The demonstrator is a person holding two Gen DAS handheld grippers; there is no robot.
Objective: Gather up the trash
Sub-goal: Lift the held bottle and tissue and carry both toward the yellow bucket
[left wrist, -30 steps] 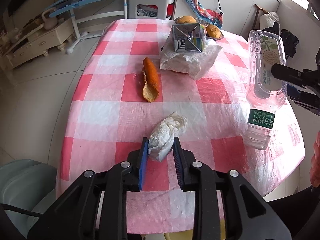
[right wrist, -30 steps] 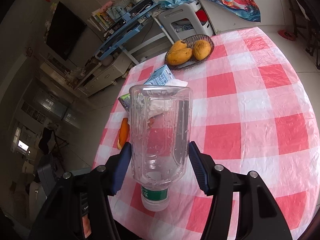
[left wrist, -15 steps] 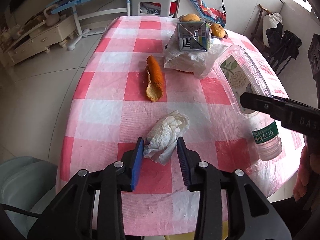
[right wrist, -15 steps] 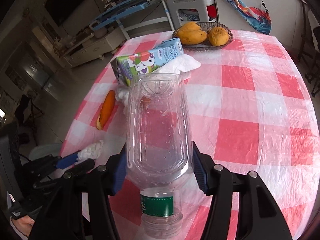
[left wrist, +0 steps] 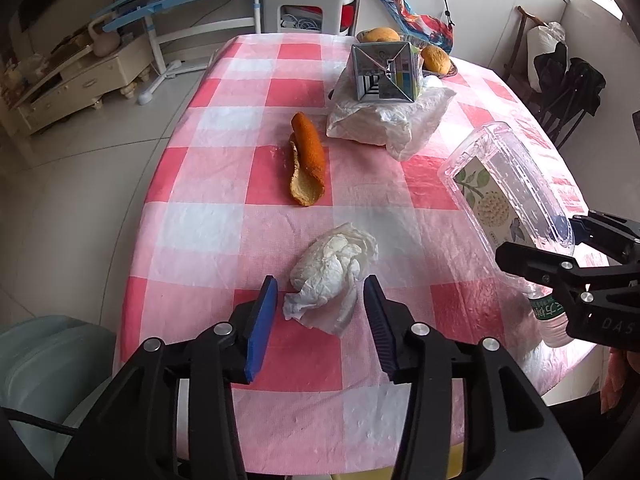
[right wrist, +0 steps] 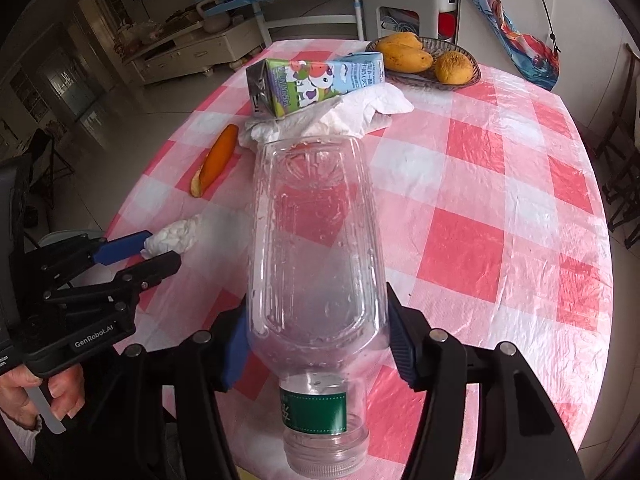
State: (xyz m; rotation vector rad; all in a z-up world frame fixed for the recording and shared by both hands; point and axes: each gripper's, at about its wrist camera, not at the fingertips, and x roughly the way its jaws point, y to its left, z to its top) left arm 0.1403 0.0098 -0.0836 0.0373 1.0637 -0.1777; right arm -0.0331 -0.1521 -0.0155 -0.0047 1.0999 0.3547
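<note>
A crumpled white tissue lies on the pink checked tablecloth between the blue pads of my left gripper. Its jaws are opening and the pads stand clear of the tissue on both sides. My right gripper is shut on a clear empty plastic bottle, held neck toward the camera, with a green label near the neck. In the left wrist view the bottle hangs tilted over the table's right side. An orange peel lies mid-table.
A milk carton rests on a white plastic bag further back. A basket of mangoes stands at the far edge. A pale bin sits on the floor at the table's near-left corner. A hand grips the left tool.
My left gripper's pads have spread apart and let go of the tissue, which now lies loose on the cloth. The bottle in my right gripper has tilted and swung inward over the table.
</note>
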